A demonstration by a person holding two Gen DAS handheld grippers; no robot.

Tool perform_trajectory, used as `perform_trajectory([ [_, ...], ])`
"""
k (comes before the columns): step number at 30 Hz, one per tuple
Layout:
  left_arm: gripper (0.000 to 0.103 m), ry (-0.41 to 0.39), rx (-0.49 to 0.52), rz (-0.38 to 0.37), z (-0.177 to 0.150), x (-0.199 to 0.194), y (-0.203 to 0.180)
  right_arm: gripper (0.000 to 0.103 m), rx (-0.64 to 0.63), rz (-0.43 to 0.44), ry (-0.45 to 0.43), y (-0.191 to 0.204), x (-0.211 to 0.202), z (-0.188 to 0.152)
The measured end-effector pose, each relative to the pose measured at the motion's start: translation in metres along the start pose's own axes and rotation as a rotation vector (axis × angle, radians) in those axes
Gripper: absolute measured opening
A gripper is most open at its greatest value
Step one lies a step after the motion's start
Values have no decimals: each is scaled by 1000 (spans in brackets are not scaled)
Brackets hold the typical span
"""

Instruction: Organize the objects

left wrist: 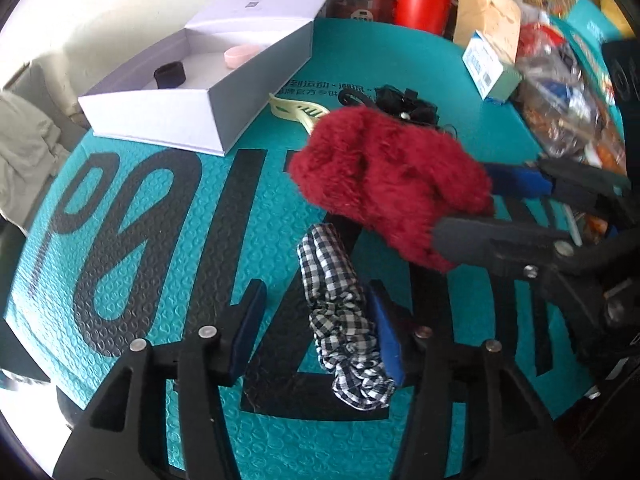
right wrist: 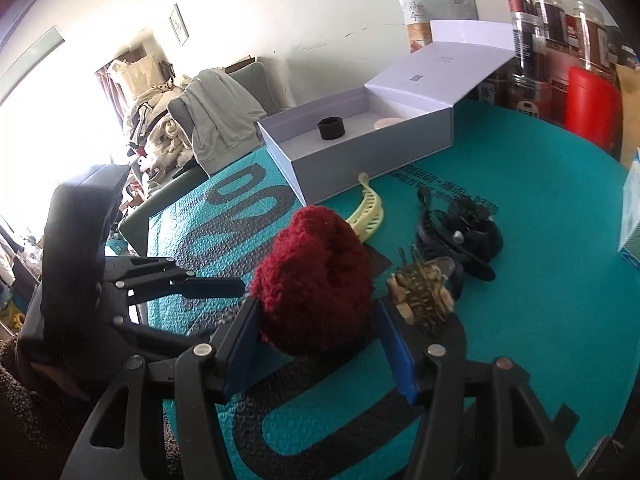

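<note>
I see left hand-held gripper (left wrist: 316, 330) released around checked scrunchie (left wrist: 344, 320) | right hand-held gripper (right wrist: 316, 334) released around red fluffy scrunchie (right wrist: 316, 276) | both soft, light; I'd pinch mid-band.

Bright window (right wrist: 36, 128) (overexposed), white wall (right wrist: 300, 4), clothes-draped chair (right wrist: 224, 112).

Blown-out window glare, fisheye-warped edges

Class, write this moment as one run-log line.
left claw: open beside checked scrunchie | right claw: open around red furry scrunchie | white box: open
</note>
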State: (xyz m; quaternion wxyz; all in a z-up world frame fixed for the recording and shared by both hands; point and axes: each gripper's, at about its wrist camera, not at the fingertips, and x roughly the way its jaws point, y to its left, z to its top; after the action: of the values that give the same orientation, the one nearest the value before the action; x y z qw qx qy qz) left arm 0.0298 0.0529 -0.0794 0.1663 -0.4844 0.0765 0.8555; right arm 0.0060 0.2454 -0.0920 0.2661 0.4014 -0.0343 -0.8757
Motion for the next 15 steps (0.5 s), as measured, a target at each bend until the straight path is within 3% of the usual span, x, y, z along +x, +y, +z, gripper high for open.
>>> perform_trajectory([
  [4,48,-5,-1,0,0,0,-2,65,8,29,31,-1,14,8],
  [10,24,-14,-33,6,1,0,10,66,10,57,82,-1,38,15],
  [12,22,-13,-57,-20,2,0,20,66,21,80,85,-2,42,16],
  [15,21,-10,-74,-34,5,2,28,53,34,97,91,-3,47,18],
])
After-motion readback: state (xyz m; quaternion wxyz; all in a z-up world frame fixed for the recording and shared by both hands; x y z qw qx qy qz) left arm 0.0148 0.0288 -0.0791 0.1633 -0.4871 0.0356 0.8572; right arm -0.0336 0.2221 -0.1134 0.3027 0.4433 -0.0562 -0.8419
